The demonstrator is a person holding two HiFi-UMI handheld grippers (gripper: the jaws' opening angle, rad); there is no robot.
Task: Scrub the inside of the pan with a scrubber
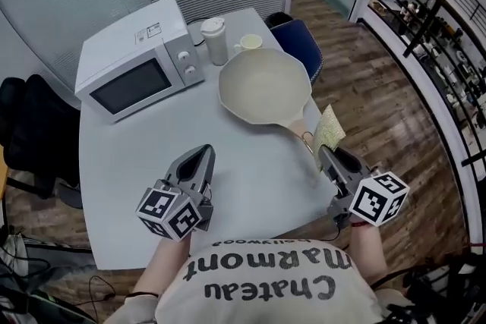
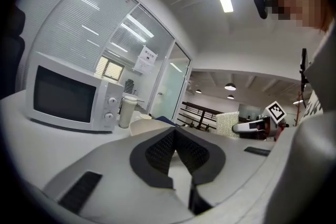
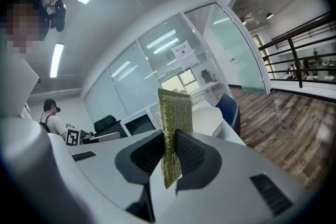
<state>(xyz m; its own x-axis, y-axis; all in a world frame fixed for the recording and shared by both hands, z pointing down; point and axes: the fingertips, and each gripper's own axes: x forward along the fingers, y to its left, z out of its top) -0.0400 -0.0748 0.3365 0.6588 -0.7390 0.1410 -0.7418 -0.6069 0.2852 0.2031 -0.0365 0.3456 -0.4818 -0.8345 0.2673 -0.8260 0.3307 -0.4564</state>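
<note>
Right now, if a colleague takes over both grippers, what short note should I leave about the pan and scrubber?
Left gripper: jaws shut, empty, over the grey table.
Right gripper: shut on the thin green-yellow scrubber pad, held upright.
Cream round pan: flat on the table, right of the white microwave, its handle toward the right gripper; neither gripper holds it.
Done: scrubber is in the grip.
Left: bring the scrubber into the pan and scrub its inside; the left gripper could probably steady the handle.

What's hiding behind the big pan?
A tall lidded tumbler and a small cup stand behind the pan. The pan's rim covers the cup's bottom.
</note>
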